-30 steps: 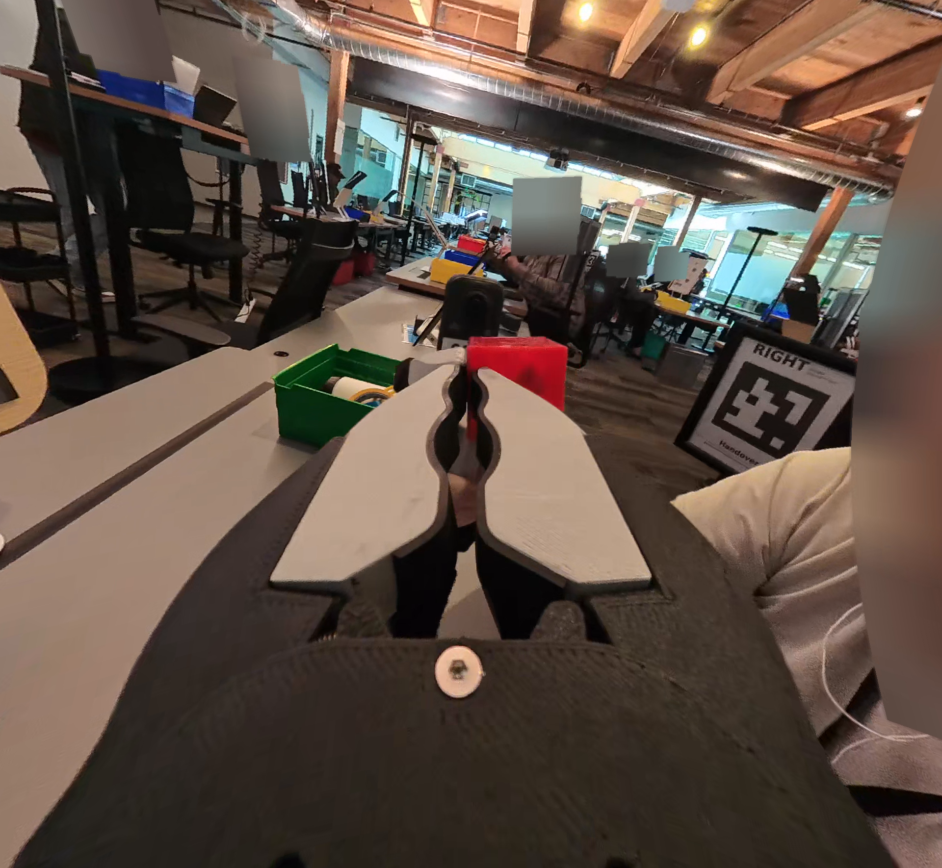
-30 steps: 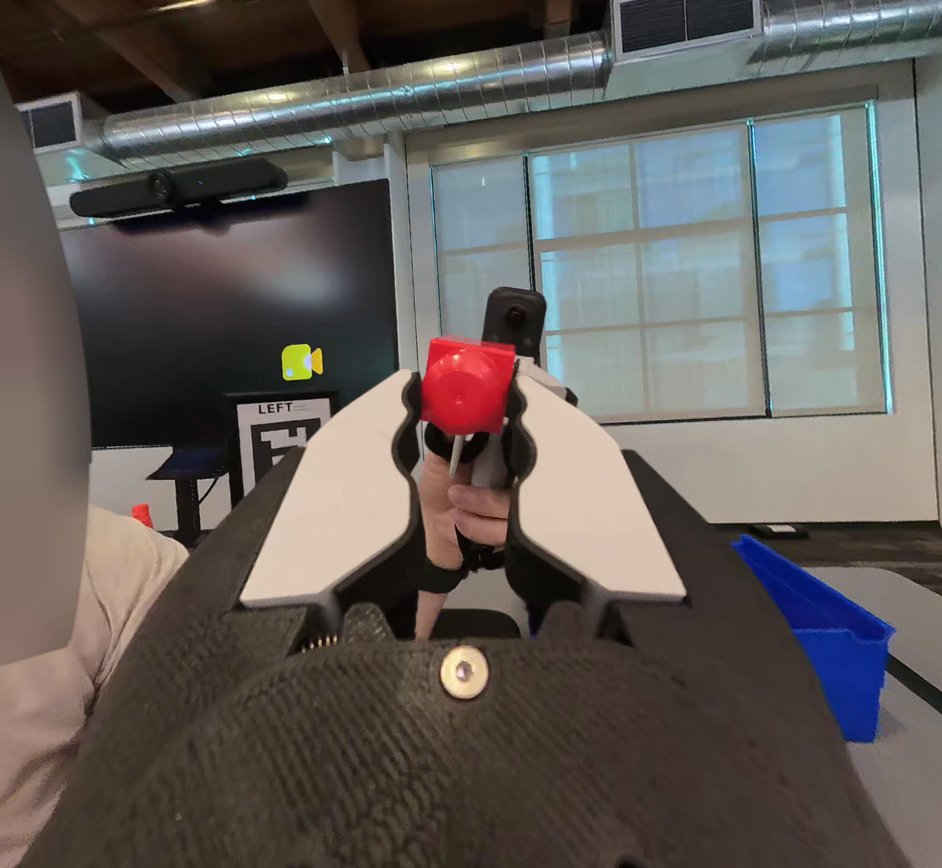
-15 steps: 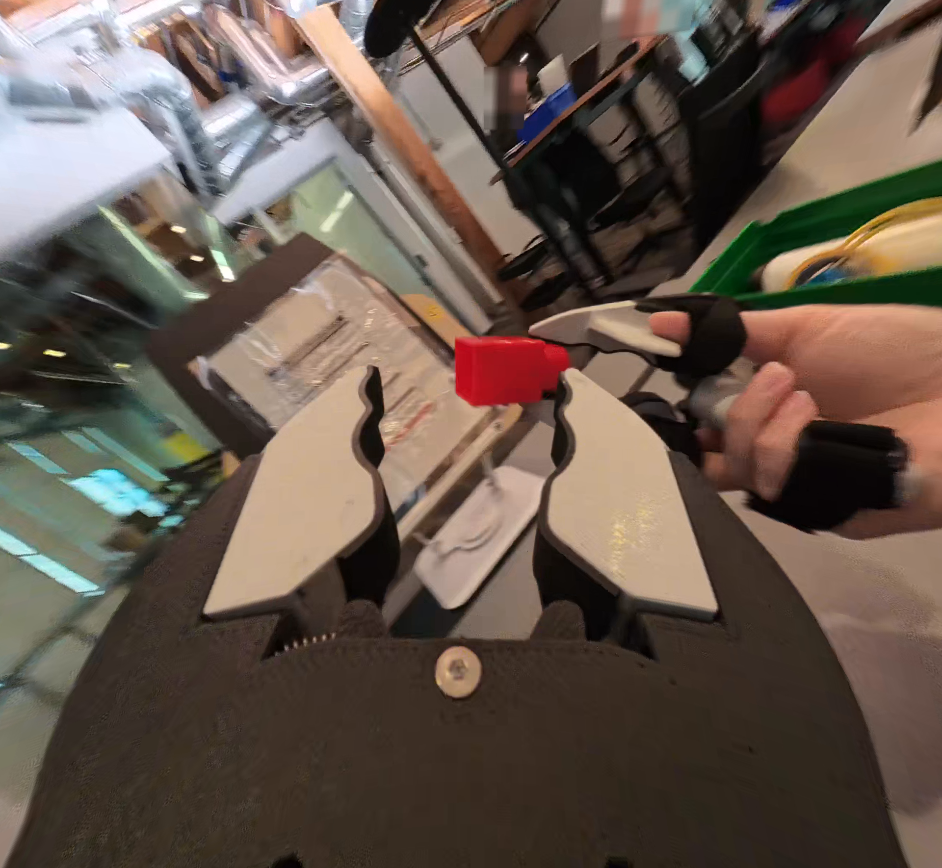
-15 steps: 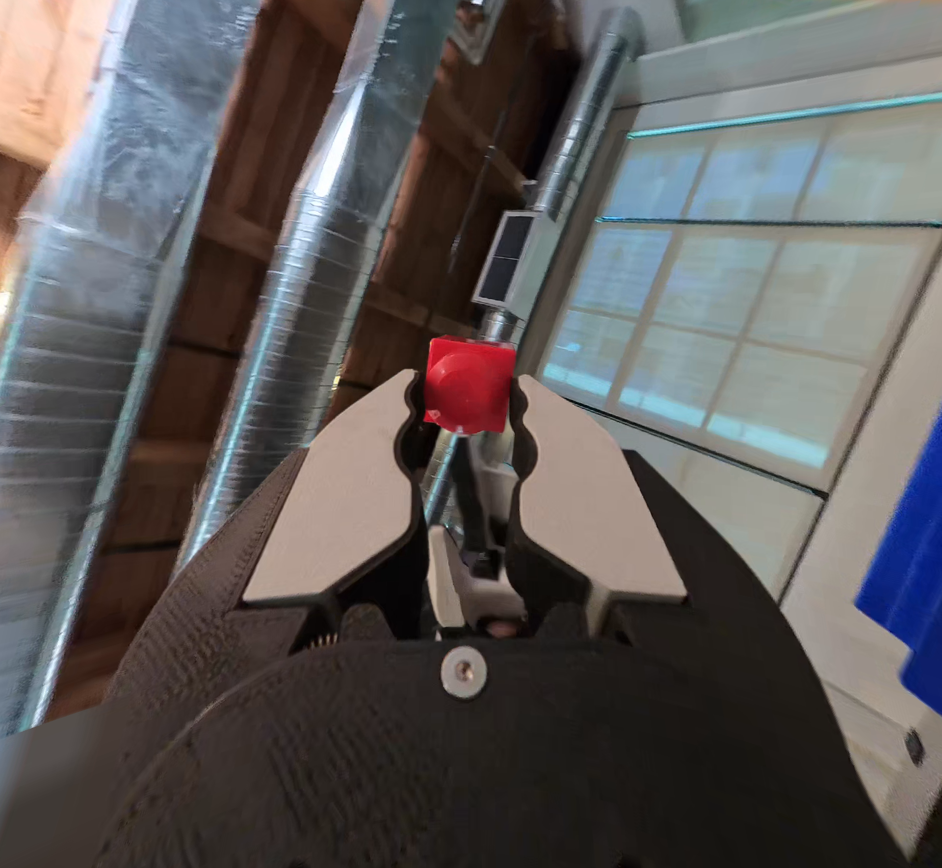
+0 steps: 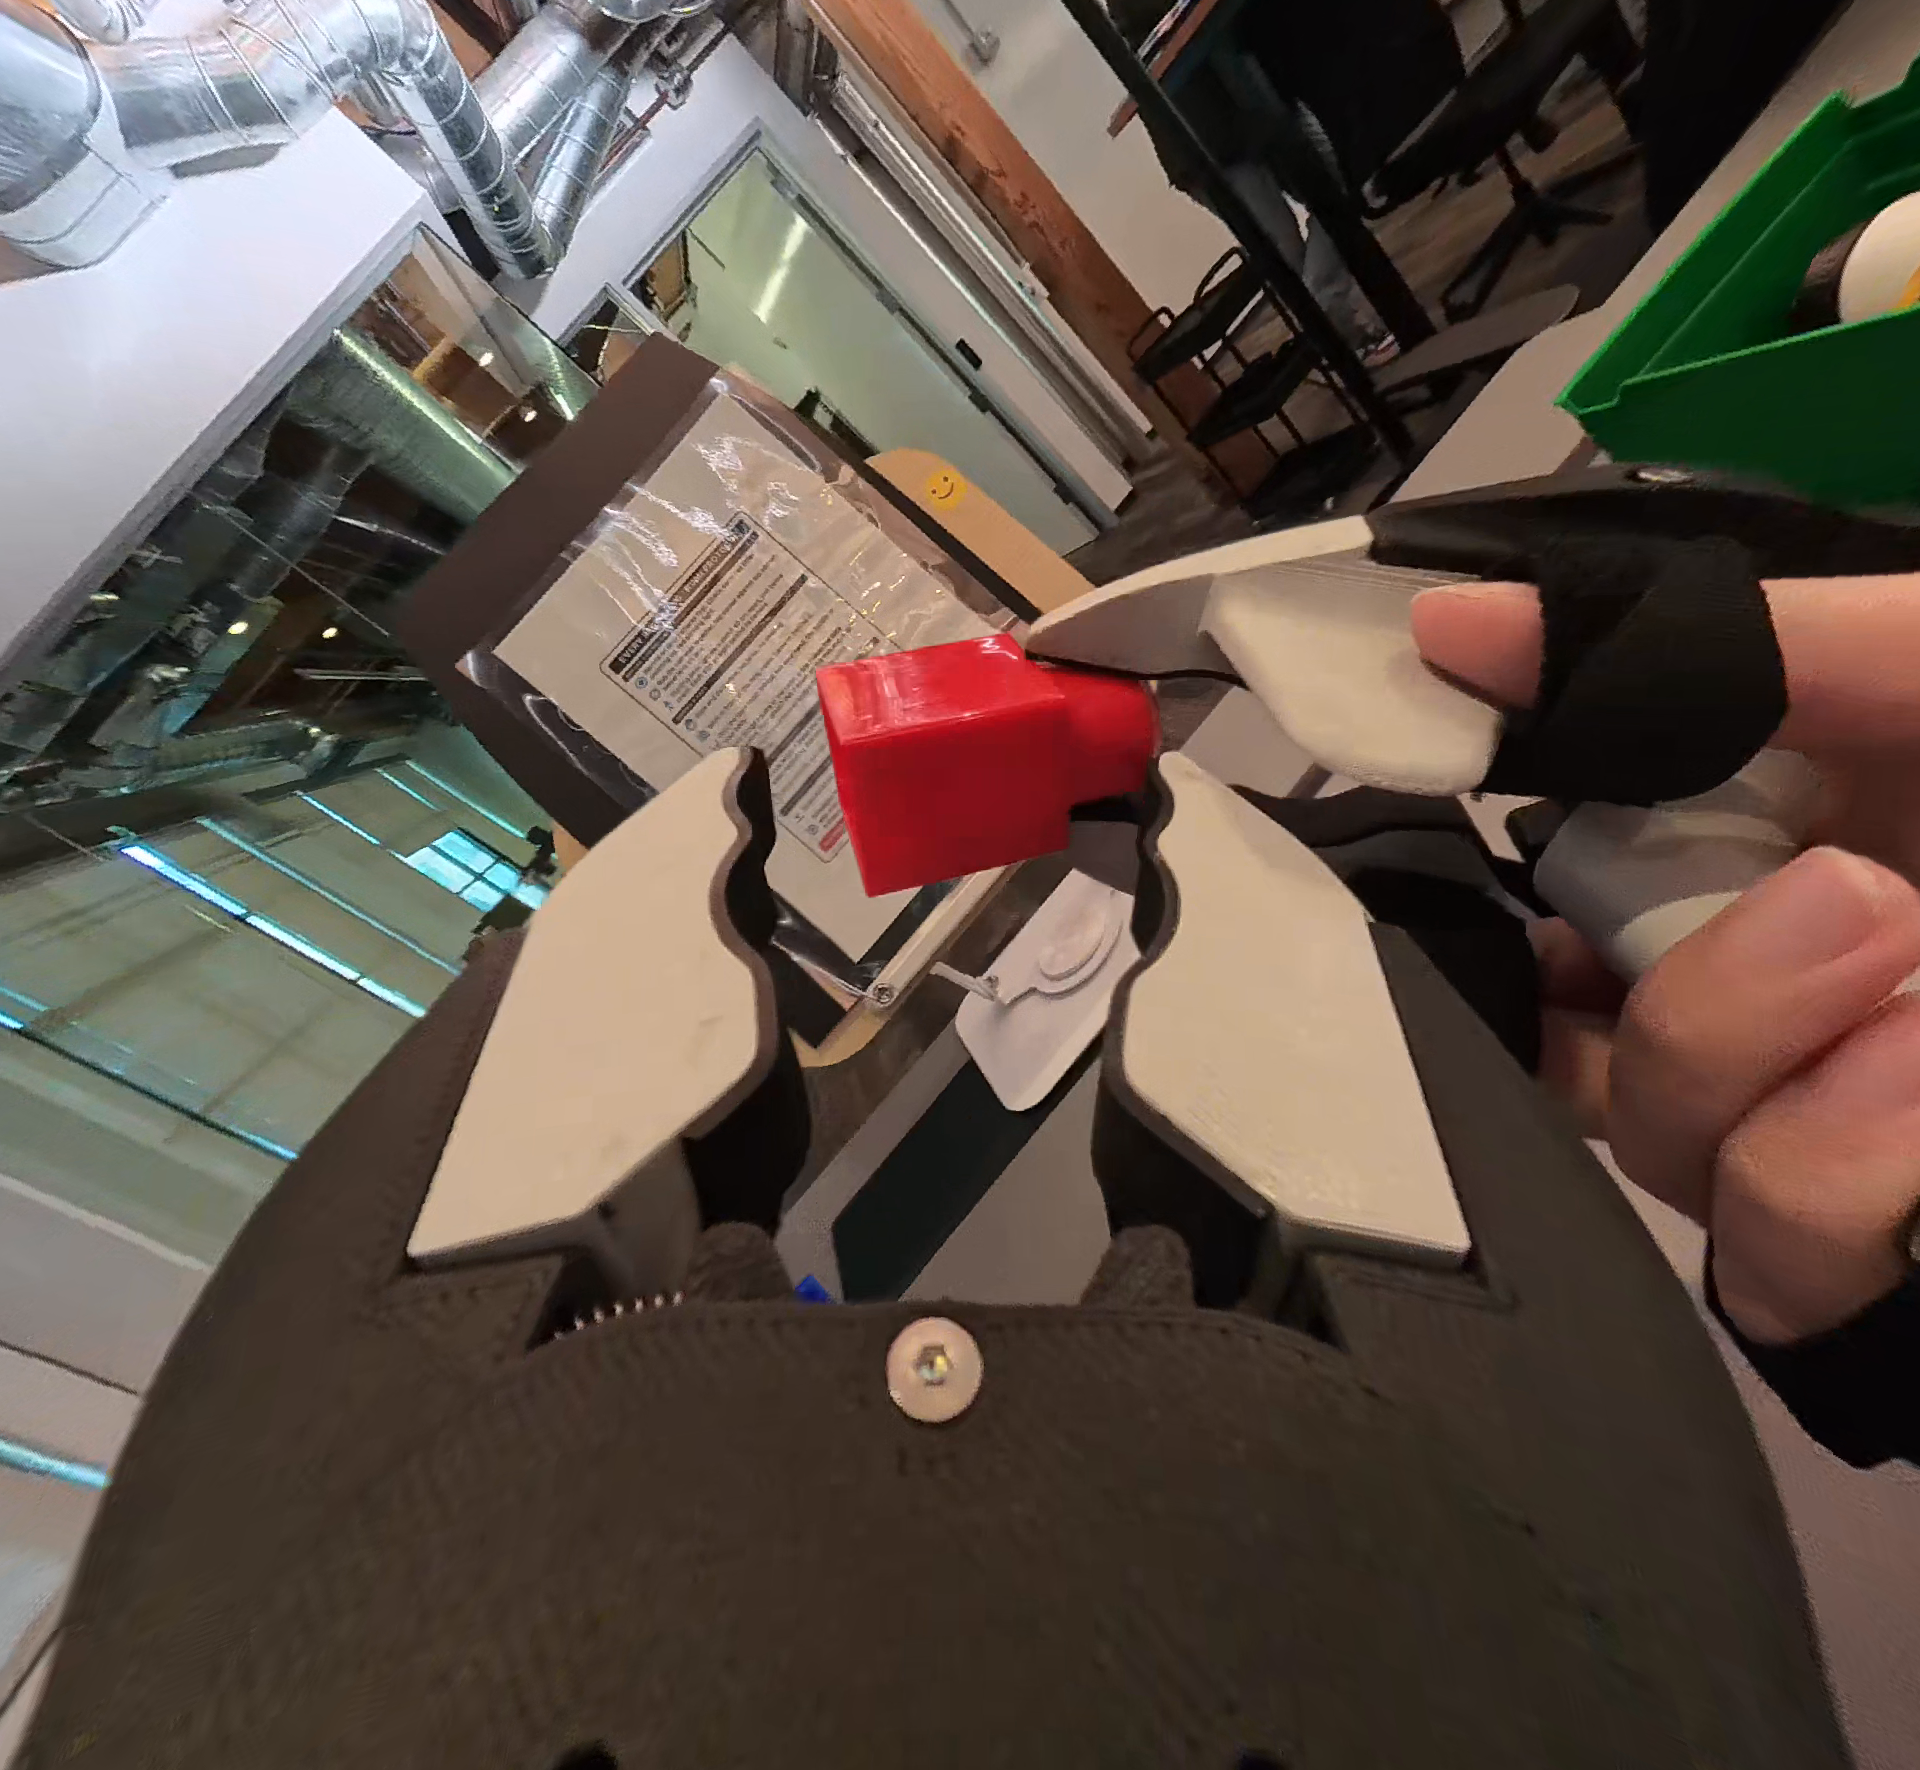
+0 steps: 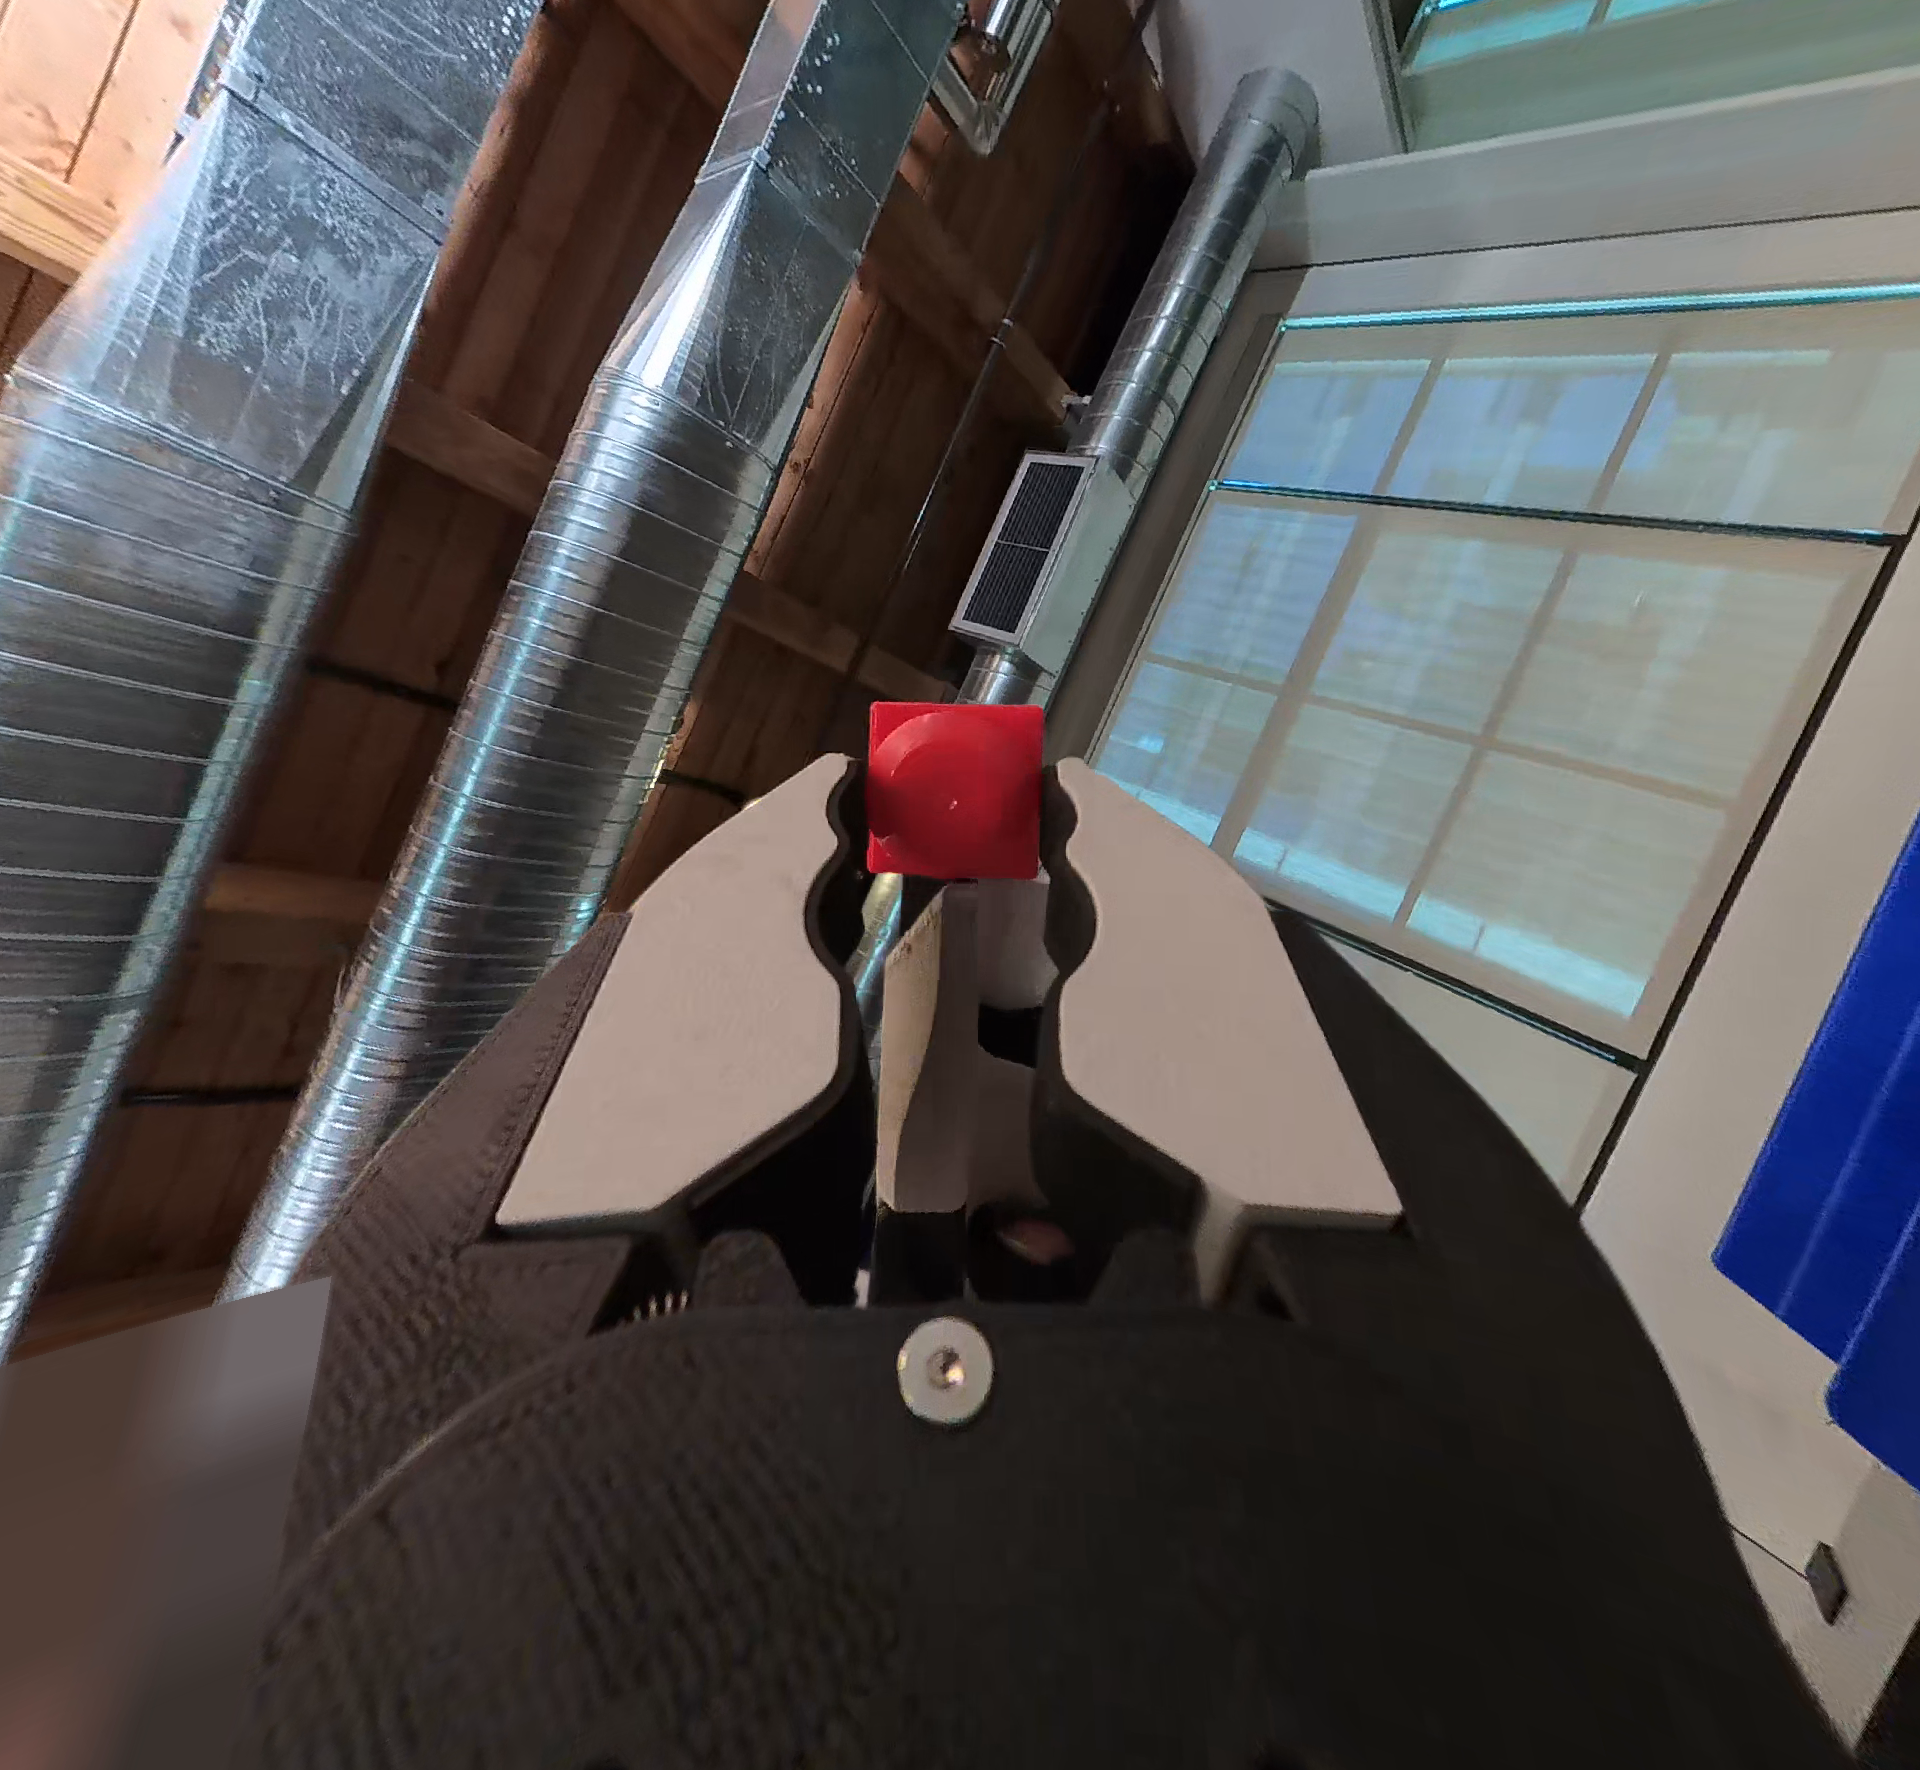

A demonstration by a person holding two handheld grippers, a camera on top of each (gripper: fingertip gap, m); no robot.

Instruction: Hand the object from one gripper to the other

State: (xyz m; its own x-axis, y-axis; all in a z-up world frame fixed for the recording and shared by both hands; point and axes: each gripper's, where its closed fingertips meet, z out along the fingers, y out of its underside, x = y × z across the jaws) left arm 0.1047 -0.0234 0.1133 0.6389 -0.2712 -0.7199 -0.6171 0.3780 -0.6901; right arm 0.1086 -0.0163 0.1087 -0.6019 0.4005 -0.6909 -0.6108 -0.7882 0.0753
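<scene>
**Mid-air handover, receiving side not yet closed**

We worked well above the table, with ceiling ducts (image 6: 644, 577) and a tall window (image 6: 1455, 681) filling the right wrist view, and a framed notice board (image 5: 727, 640) behind the action in the left. A green bin (image 5: 1766, 338) sat at the upper right of the left wrist view, a blue bin (image 6: 1860, 1097) at the right edge of the other.

Our left gripper (image 5: 951, 785) stood with its jaws spread wide, holding nothing. Our right gripper (image 6: 954, 790) was clamped on the red block (image 5: 966, 764), its jaws pressing the narrower rounded end from both sides. From the left wrist view that gripper came in from the right, worked by a gloved hand (image 5: 1714, 889).

The block hung in the air, its square end lying across the open mouth of the left gripper, near the fingertips and closer to the right-hand one. We could not tell whether it touched either.

We judged the transfer at its midpoint: the object presented, not yet received. The next move called for centring the square end between the left jaws, closing them firmly, and only then easing the right grip off. Releasing early would have dropped it.
</scene>
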